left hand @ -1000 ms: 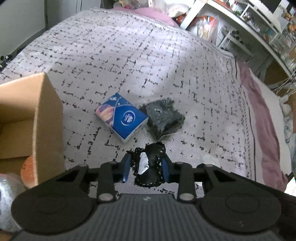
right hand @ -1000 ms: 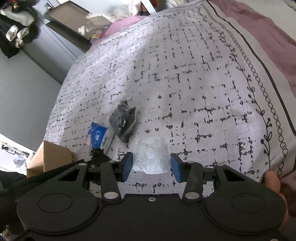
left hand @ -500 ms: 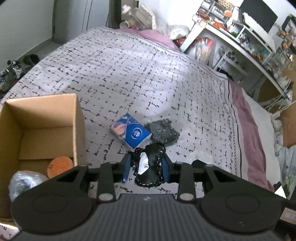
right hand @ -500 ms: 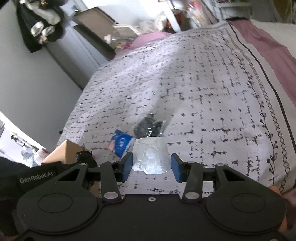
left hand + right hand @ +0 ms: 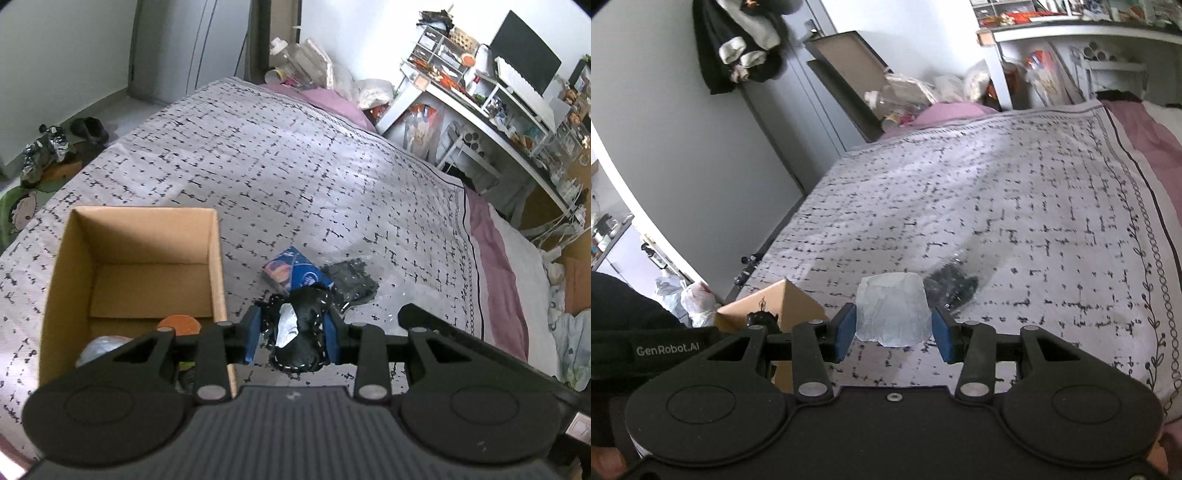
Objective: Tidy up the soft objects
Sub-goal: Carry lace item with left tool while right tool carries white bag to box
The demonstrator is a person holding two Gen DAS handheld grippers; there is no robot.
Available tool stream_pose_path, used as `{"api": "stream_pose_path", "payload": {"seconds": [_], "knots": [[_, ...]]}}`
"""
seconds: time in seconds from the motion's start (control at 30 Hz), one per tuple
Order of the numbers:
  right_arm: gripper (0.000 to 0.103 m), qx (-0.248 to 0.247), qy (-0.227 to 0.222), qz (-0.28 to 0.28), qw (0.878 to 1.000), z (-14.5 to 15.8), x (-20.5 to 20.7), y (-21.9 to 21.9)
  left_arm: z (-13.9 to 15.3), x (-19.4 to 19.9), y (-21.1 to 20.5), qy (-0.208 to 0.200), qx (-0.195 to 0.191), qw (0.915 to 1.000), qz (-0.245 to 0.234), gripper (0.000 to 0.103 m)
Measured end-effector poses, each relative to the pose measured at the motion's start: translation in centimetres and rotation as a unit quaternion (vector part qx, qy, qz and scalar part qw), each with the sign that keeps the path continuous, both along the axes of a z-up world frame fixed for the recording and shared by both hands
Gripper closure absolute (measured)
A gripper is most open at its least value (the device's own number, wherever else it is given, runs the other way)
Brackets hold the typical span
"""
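Left gripper (image 5: 293, 338) jaws clamped on a black stitched soft pouch (image 5: 297, 343); right gripper (image 5: 892, 332) jaws clamped on a pale crinkly wad (image 5: 892, 310). Both loads are clear of the bed (image 5: 295, 177). The cardboard box (image 5: 218, 258) sits to my left, its top open. Plan: carry the pouch over the box rim, get well inside the walls before letting go, then bring the right load across. Both grippers pitch down over the bed.
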State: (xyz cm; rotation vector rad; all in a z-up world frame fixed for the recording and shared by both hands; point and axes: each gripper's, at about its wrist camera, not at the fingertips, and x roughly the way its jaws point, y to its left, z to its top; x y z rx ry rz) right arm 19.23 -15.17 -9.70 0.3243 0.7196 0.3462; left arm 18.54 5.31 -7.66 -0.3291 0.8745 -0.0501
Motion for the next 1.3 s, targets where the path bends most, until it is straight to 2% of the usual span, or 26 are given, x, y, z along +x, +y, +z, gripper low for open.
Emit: {"api": "stream_pose_path", "payload": {"seconds": [0.6, 1.0, 1.3], "knots": [[0.059, -0.007, -0.031, 0.035, 0.999, 2.5, -1.2, 4.6, 0.8, -2.4, 5.2, -0.021, -0.009, 0.9991, 0.036, 0.068], [0.059, -0.010, -0.026, 0.058, 0.998, 2.5, -1.3, 8.2, 0.0, -2.5, 8.7, -0.024, -0.020, 0.9974, 0.066, 0.068], [0.059, -0.007, -0.016, 0.079, 0.997, 2.0, -1.2, 11.0, -0.7, -2.3, 10.7, -0.017, -0.014, 0.9959, 0.088, 0.062]]}}
